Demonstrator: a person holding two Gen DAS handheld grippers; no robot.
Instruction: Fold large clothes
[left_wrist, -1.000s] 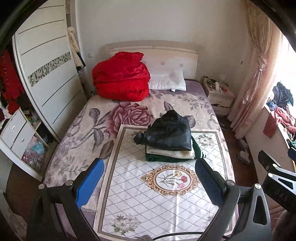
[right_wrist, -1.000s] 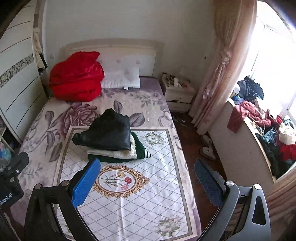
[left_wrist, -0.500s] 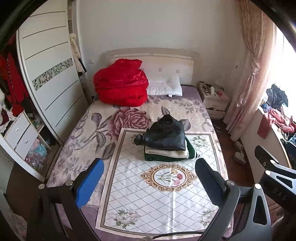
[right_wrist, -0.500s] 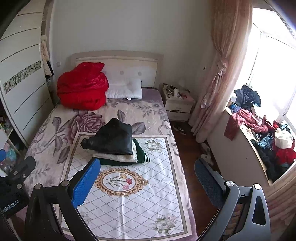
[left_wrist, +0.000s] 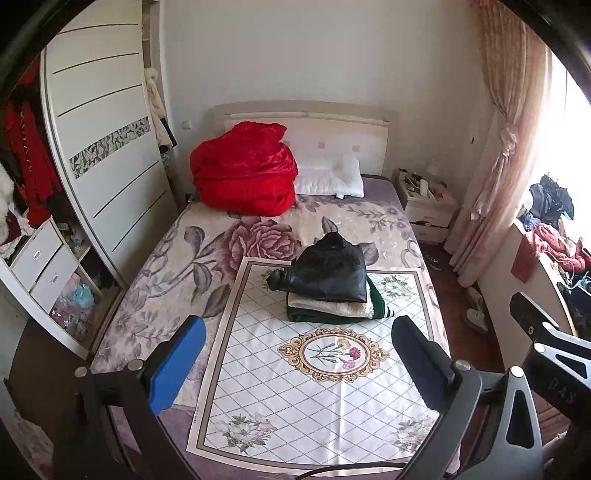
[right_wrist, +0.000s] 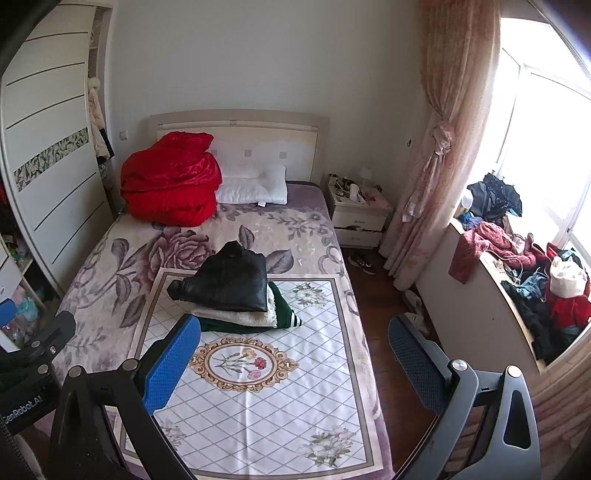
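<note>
A folded black jacket (left_wrist: 327, 268) tops a cream and green stack (left_wrist: 334, 309) on the bed's patterned mat (left_wrist: 317, 373), its collar pointing toward the headboard (left_wrist: 306, 125), sleeve end jutting left. Left tool (left_wrist: 295, 363) and right tool (right_wrist: 293, 363) hover apart, empty, well short of the stack.

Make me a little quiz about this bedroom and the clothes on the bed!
1. True or false: the black jacket lies on top of the stack, over a cream layer and a green garment.
2. What sits beside the red quilt at the headboard? A) pillow B) shoes C) lamp
3. Fill in: the fingers of the left gripper and right gripper are spread wide and hold ____.

Key
1. True.
2. A, the white pillow.
3. Nothing; both hover over the patterned mat, short of the stack.
</note>
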